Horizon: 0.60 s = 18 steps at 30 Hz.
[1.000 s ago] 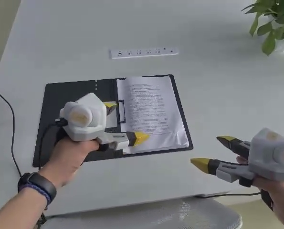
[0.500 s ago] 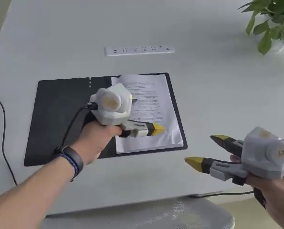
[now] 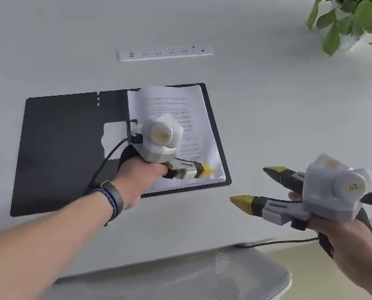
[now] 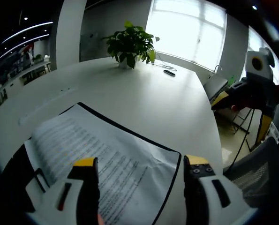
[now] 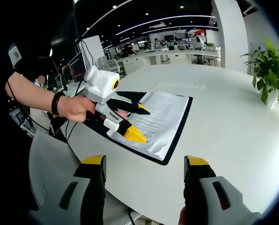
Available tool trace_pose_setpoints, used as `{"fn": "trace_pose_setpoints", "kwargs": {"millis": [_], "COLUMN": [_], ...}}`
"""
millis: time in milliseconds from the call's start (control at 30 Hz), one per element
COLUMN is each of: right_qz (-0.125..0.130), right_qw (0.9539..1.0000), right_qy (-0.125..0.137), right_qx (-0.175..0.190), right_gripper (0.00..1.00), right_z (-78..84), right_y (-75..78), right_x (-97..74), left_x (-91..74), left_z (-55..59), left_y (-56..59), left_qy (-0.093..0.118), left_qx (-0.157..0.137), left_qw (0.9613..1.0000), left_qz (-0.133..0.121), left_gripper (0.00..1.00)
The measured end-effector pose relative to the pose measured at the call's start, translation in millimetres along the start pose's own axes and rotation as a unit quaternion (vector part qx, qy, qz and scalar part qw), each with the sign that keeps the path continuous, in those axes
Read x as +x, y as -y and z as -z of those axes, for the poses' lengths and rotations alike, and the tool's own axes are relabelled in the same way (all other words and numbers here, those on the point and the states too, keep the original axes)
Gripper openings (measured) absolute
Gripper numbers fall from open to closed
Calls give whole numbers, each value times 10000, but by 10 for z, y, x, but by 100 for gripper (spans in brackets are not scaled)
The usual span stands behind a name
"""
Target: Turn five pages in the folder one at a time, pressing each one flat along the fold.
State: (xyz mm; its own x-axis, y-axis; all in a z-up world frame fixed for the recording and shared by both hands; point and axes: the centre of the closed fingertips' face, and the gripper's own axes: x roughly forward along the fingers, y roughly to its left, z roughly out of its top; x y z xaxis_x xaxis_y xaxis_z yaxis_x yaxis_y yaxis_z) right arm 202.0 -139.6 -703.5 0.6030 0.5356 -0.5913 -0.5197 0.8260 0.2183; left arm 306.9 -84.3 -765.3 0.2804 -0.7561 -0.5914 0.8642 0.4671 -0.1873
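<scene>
On the white workbench [image 3: 286,106] a black folder [image 3: 60,150] lies open and flat. Its right half carries a stack of white printed pages [image 3: 173,109], and its left half is bare black. Above the near right corner of these pages hangs the left gripper [image 3: 201,169], with its yellow-tipped jaws spread wide and nothing between them; I cannot tell if a tip touches the paper. To the right of the folder, out past the table's near edge, the right gripper [image 3: 258,186] points toward the folder, its jaws also apart and empty. Beyond the folder lies a long white power strip [image 3: 165,52]. A green leafy plant [image 3: 345,22] stands at the far right corner.
</scene>
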Motion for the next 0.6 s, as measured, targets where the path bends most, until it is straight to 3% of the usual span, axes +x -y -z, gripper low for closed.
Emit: {"fn": "trace_pose_setpoints", "kwargs": {"millis": [300, 467, 600], "right_qz": [-3, -23, -42], "right_qw": [10000, 10000, 9999], "right_qy": [-20, -38, -69], "right_qx": [70, 81, 82], "right_gripper": [66, 66, 66], "right_z": [29, 31, 50], "right_y": [36, 48, 62], "right_x": [4, 10, 31], "left_x": [241, 340, 384], "left_z": [82, 159, 226], "left_y": [12, 61, -26], "left_qy": [-118, -213, -332], "left_qx": [-119, 115, 381], "left_qw": [9995, 9992, 9974], "left_qz": [-264, -333, -518], "left_gripper": [71, 69, 66]}}
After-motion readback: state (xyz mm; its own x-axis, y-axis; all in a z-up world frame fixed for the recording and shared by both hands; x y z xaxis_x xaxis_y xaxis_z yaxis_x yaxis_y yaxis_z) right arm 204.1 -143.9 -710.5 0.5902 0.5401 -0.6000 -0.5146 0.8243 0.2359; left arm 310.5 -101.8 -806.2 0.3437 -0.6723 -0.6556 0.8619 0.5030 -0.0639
